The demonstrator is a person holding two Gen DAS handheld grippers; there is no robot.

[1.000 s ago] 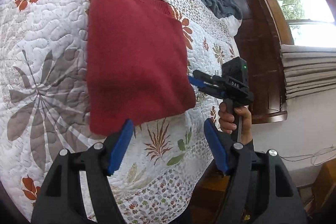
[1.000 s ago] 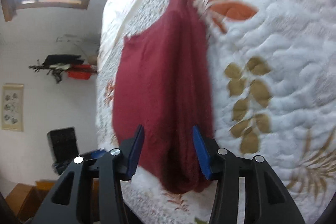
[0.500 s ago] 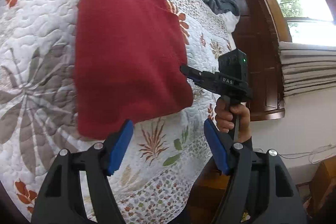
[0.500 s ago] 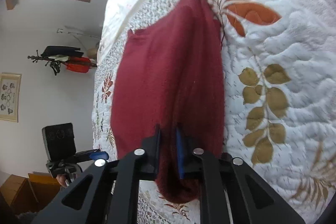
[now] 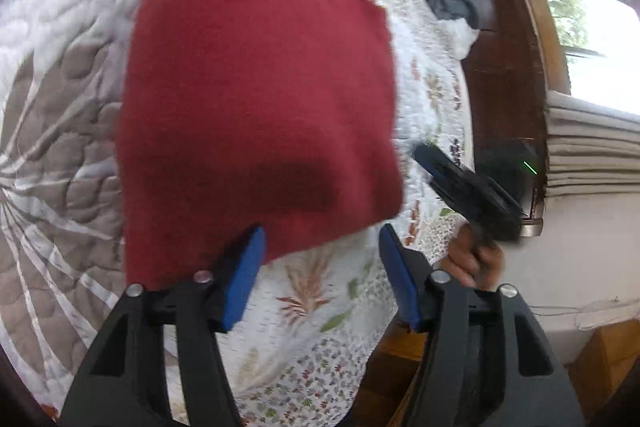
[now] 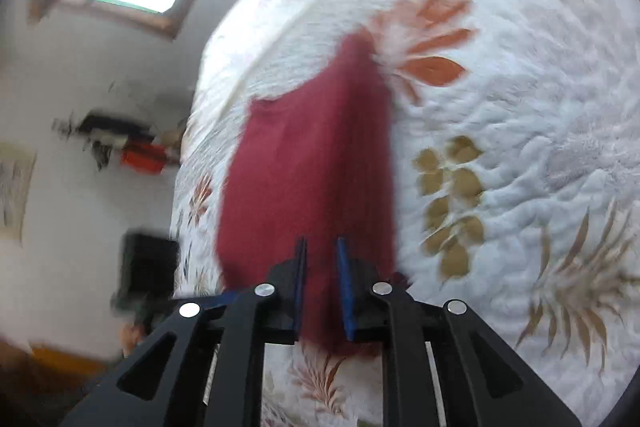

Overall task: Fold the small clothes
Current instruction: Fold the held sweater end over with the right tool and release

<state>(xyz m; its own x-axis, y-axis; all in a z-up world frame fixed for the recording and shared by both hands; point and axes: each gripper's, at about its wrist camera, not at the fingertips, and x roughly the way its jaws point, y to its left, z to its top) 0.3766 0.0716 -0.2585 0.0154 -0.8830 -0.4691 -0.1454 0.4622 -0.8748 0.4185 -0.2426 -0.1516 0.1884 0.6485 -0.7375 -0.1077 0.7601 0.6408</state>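
Motion blur smears the right wrist view, so the dark shelf clutter [image 6: 116, 139], the framed picture [image 6: 14, 187] and the left tool [image 6: 148, 275] beside the bed are only vague shapes. In the left wrist view the red sweater [image 5: 256, 99] runs past the top edge, hiding its far end. The blurred right tool [image 5: 468, 183] hides most of the hand [image 5: 476, 259] gripping it.

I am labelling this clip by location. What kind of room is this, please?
Most likely a bedroom: a bed covered by a quilt with leaf patterns, a dark wooden headboard, and a window beside it.
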